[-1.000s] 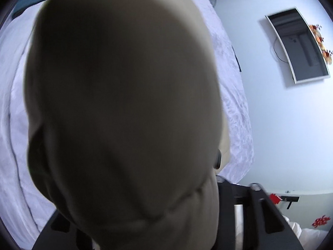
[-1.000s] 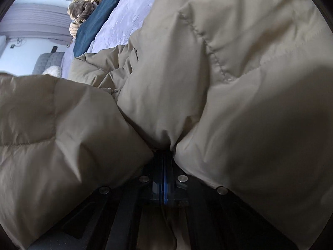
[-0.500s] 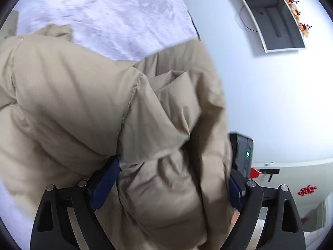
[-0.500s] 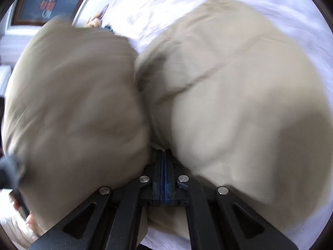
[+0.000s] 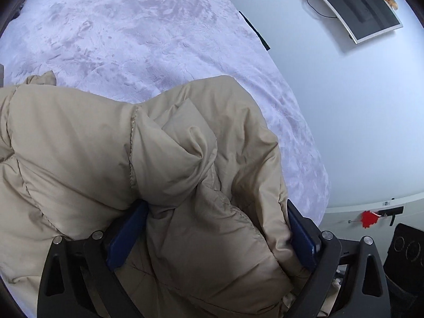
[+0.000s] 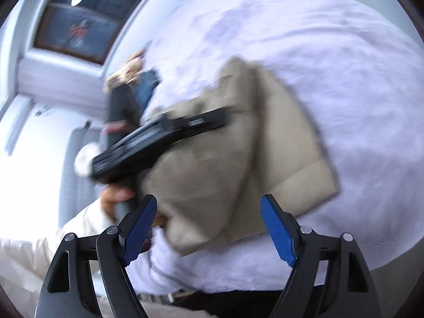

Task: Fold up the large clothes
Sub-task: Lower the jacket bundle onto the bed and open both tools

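A beige puffer jacket [image 5: 79, 145] lies bunched on the white bed. My left gripper [image 5: 214, 238] stands over its near end, and its jaws are opening wide. A puffy fold of the jacket still fills the gap between the blue pads [image 5: 127, 235] and rests loosely against them. In the right wrist view the jacket [image 6: 238, 164] is a folded heap on the bed. My right gripper [image 6: 209, 230] hangs above and short of it, jaws opening, with nothing between its pads [image 6: 278, 233]. The left tool's black body [image 6: 159, 137], held by a hand [image 6: 116, 198], sits on the jacket's left side.
The white plush bed cover [image 5: 132, 39] stretches beyond the jacket. A white wall with a mounted screen [image 5: 352, 8] is to the right. Blurred jeans [image 6: 145, 90] lie at the bed's far edge below a window [image 6: 79, 26]. A pale sleeve [image 6: 26, 259] is at lower left.
My right gripper let go of the jacket, opened and rose away from it. My left jaws spread wider and the jacket settled onto the bed.
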`<state>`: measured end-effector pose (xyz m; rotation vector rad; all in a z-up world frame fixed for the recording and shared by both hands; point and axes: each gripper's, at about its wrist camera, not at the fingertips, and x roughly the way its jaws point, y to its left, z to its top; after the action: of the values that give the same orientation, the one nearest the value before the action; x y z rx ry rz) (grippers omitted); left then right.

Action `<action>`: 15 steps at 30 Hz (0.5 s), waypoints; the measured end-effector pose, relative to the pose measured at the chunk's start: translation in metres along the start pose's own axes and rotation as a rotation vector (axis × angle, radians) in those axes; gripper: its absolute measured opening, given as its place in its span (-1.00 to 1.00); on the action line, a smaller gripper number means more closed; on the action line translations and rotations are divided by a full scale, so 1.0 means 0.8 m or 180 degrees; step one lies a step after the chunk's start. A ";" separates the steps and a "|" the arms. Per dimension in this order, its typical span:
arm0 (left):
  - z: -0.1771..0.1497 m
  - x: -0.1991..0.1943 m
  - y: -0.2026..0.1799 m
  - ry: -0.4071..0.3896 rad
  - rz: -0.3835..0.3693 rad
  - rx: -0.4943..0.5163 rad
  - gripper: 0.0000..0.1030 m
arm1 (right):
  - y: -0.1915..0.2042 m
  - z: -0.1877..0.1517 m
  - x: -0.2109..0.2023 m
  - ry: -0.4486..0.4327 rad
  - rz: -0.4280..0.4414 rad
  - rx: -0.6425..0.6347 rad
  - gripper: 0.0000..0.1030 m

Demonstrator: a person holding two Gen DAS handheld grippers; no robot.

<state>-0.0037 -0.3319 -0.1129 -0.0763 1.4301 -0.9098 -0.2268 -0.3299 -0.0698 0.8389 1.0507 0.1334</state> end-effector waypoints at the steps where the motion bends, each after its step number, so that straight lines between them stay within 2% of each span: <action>1: -0.008 -0.021 0.006 -0.0023 0.0077 0.0042 0.89 | 0.014 0.001 0.016 0.0064 -0.0076 -0.0094 0.62; 2: -0.006 -0.026 0.011 -0.0067 0.0137 0.0106 0.89 | 0.024 0.003 0.035 0.0115 -0.0301 -0.0215 0.62; 3: -0.008 -0.042 0.003 -0.0181 0.0209 0.0223 0.89 | 0.033 0.005 0.047 0.0128 -0.0544 -0.0307 0.61; 4: -0.009 -0.060 0.018 -0.0323 0.0298 0.0333 0.89 | 0.037 0.004 0.055 0.0107 -0.0775 -0.0390 0.57; 5: -0.011 -0.078 0.020 -0.0480 0.0435 0.0418 0.89 | 0.042 0.010 0.063 0.0030 -0.0950 -0.0445 0.24; 6: -0.014 -0.092 0.024 -0.0651 0.0595 0.0468 0.89 | 0.041 0.016 0.068 -0.0033 -0.1072 -0.0475 -0.37; 7: -0.018 -0.112 0.033 -0.0827 0.0762 0.0477 0.89 | 0.038 0.019 0.071 -0.0045 -0.1158 -0.0465 -0.52; 9: -0.022 -0.132 0.061 -0.1011 0.1039 0.0366 0.89 | 0.029 0.023 0.072 -0.0126 -0.1268 -0.0422 -0.60; 12: -0.022 -0.133 0.119 -0.1084 0.1436 0.0087 0.89 | 0.004 0.019 0.063 -0.0119 -0.1353 -0.0350 -0.61; 13: -0.018 -0.122 0.138 -0.1046 0.1506 -0.0036 0.89 | -0.003 0.019 0.061 -0.0109 -0.1365 -0.0302 -0.61; 15: -0.011 -0.100 0.161 -0.0999 0.1413 -0.0227 0.89 | -0.039 0.021 0.042 -0.0098 -0.1371 -0.0185 -0.61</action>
<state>0.0618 -0.1949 -0.1210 0.0436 1.1232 -0.4571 -0.2050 -0.3448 -0.1105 0.5456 1.1695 -0.2115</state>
